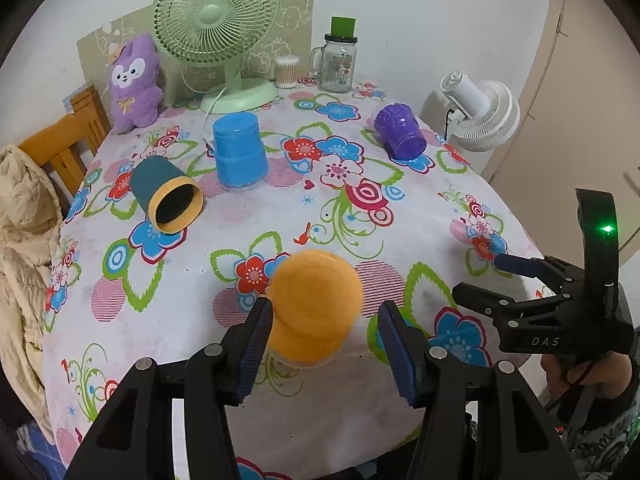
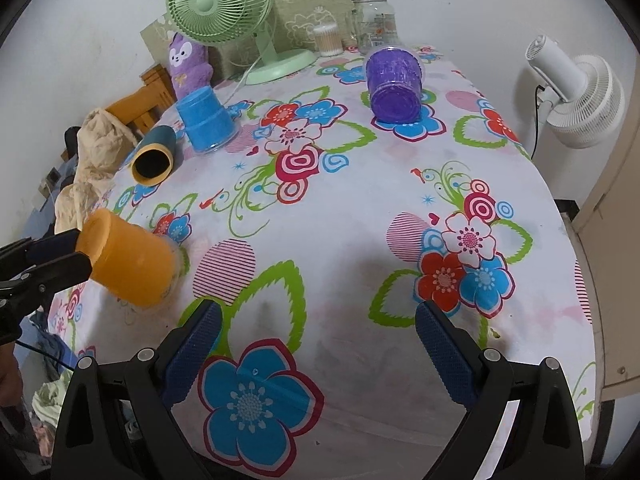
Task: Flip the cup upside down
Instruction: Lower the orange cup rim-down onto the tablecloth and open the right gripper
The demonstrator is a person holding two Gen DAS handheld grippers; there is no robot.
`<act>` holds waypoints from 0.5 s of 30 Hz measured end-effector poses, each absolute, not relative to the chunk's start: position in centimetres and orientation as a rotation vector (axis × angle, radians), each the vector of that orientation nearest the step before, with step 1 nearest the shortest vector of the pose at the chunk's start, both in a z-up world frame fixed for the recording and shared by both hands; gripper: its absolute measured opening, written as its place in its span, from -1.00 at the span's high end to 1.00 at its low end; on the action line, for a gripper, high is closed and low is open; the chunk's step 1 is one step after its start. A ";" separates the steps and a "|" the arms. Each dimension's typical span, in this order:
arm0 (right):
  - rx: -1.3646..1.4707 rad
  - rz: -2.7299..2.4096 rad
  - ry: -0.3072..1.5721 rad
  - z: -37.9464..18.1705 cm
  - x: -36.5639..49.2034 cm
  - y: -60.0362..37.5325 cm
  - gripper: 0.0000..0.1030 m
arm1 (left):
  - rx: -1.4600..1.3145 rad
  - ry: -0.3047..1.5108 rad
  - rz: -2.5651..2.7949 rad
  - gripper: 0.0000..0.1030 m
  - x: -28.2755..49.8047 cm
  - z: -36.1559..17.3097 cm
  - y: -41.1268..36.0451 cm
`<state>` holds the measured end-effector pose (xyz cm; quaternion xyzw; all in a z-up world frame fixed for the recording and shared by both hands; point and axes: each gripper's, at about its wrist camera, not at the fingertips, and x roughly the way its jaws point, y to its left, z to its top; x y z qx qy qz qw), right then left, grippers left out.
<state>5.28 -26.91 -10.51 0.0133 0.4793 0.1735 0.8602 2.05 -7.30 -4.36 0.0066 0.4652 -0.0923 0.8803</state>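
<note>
Orange cup (image 1: pixel 316 304) stands upside down, tilted, between the spread left gripper (image 1: pixel 324 344); right gripper (image 2: pixel 320 344) spread, empty.

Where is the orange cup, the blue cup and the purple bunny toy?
orange cup (image 1: pixel 316 300): left wrist view, on its rounded base.
blue cup (image 1: pixel 239 152): left wrist view, middle of its side.
purple bunny toy (image 1: pixel 134 84): left wrist view, just below its face.
</note>
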 end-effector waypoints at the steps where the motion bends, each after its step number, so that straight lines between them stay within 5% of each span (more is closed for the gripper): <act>1: 0.026 0.367 1.006 -10.5 5.3 -26.9 -0.91 | 0.013 0.969 -0.193 -0.12 2.0 -4.3 -7.3; 15: 0.006 0.379 1.002 -10.3 5.2 -26.0 -0.91 | 0.017 0.971 -0.200 -0.21 1.8 -4.4 -7.5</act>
